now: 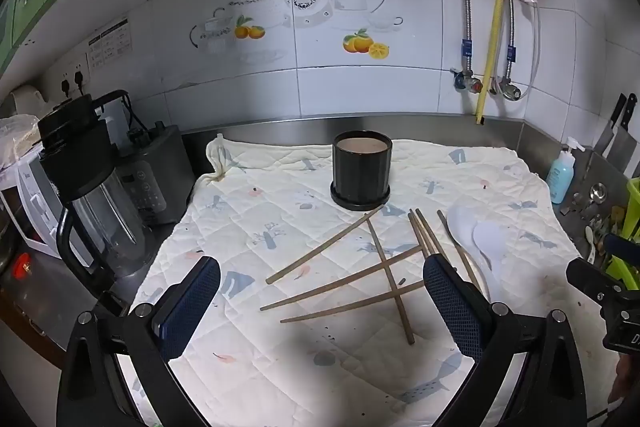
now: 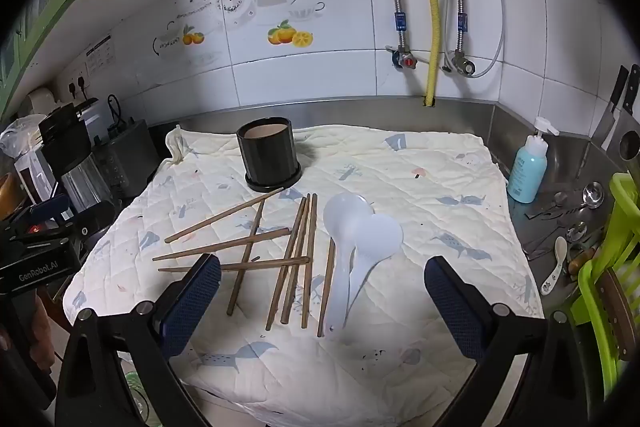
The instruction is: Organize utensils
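On the cloth [image 2: 420, 163], the chopsticks [image 2: 294, 255] lie scattered before the holder [image 2: 269, 155]; two spoons [image 2: 360, 239] lie right of the chopsticks.

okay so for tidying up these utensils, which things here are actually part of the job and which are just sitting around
Part of the job:
- wooden chopsticks, scattered on the quilted cloth
- two white plastic spoons
- black holder cup, upright and empty
- left gripper and right gripper, both open

Just lying about:
- blue soap bottle
- blender
- green rack

A blender [image 1: 92, 183] stands at the worktop's left edge; a blue soap bottle [image 2: 528, 167] stands by the right edge, beside a green rack [image 2: 612, 267].
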`<state>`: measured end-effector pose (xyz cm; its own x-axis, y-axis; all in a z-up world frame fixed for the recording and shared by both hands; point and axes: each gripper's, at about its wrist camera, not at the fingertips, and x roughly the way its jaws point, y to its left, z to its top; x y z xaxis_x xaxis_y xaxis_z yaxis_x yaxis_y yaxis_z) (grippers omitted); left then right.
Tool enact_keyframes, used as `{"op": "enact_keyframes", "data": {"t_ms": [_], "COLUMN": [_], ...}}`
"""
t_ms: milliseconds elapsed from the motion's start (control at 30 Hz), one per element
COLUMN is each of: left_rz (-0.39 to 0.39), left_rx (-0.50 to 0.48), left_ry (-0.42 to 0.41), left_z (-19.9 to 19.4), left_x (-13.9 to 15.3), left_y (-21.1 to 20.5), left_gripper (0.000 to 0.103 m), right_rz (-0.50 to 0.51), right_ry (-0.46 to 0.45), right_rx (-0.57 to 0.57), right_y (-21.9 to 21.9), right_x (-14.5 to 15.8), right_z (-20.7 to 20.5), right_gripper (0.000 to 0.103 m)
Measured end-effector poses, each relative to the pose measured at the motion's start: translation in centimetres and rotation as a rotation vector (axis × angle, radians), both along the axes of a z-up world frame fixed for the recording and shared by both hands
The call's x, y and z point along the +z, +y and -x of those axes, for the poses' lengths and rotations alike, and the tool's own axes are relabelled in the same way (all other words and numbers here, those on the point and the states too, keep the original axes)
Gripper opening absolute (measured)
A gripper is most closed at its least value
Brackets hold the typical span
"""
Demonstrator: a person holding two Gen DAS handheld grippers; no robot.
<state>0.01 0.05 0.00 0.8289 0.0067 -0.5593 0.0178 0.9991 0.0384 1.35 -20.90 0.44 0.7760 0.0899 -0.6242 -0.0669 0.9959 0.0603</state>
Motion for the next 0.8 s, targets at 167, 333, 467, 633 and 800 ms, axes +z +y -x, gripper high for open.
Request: {"op": "enact_keyframes", "data": {"t_ms": [167, 333, 467, 633, 800], "left_rz": [-0.004, 0.001, -0.008, -0.004, -0.009], "left_rx": [0.006, -0.006, -0.008, -0.012, -0.007], "left_ry": [-0.012, -0.012, -0.014, -0.013, -0.031], "left_z": [0.02, 0.12, 0.30, 0.31, 0.59], "left_x": [0.24, 0.17, 0.26, 0.30, 0.54], "left_y": [0.47, 0.59, -0.11, -0.07, 0.15], "left_gripper": [0.103, 0.103, 0.103, 0.103, 0.103], "right_rz": [-0.001, -0.004, -0.005, -0.003, -0.003], "right_ry": [-0.003, -0.010, -0.009, -0.011, -0.015], "right_rx": [-0.003, 0.001, 0.002, 0.000, 0.003], "right_y": [-0.14, -0.17, 0.12, 0.48, 0.62], "right_x": [0.12, 0.44, 0.22, 0.13, 0.24], "right_z": [-0.16, 0.01, 0.01, 0.08, -0.01], "right_gripper": [0.103, 0.103, 0.103, 0.103, 0.103]}}
